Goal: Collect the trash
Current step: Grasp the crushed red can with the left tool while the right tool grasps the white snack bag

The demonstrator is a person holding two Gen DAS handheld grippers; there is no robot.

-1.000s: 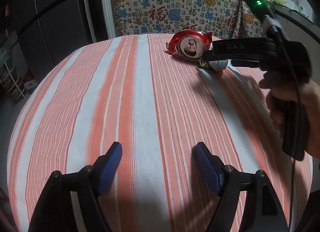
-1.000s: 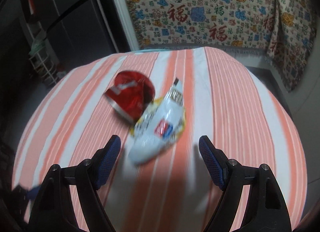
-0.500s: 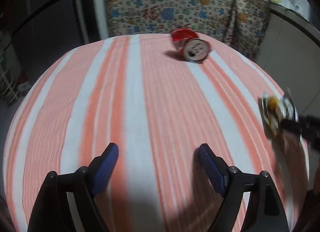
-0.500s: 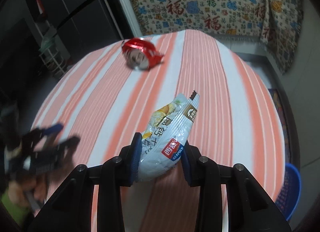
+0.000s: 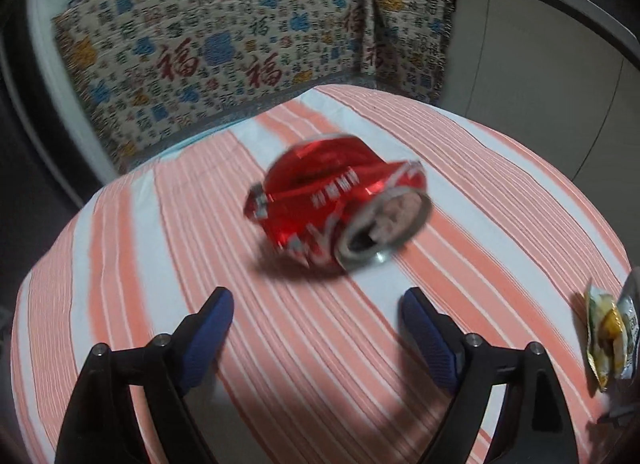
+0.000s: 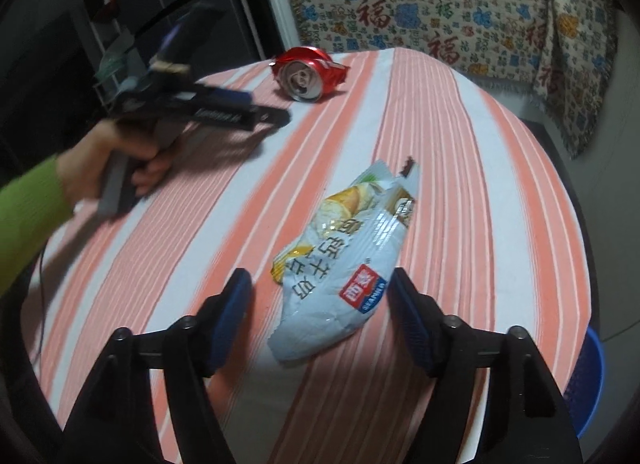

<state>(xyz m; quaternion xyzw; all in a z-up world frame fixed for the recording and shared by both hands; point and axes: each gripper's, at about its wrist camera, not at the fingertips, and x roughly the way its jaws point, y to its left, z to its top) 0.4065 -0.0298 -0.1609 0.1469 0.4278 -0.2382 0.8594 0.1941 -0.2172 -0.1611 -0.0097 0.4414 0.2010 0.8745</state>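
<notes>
A crushed red can [image 5: 340, 212] lies on its side on the striped table, just ahead of my open, empty left gripper [image 5: 316, 310]. It also shows far back in the right wrist view [image 6: 308, 74]. A pale blue and yellow snack wrapper [image 6: 344, 268] lies on the table between the fingers of my open right gripper [image 6: 320, 296], which is not touching it. The wrapper also shows at the right edge of the left wrist view [image 5: 610, 334]. My left gripper shows from the side in the right wrist view [image 6: 260, 112], pointing at the can.
The round table [image 6: 480, 184] has an orange and white striped cloth. A blue basket [image 6: 588, 380] stands on the floor beyond the table's right edge. A patterned cloth [image 5: 240, 44] hangs behind the table. A dark shelf unit [image 6: 120, 44] stands at the left.
My right gripper has opened and let go of the wrapper, which now lies on the table. My left gripper has moved forward close to the can.
</notes>
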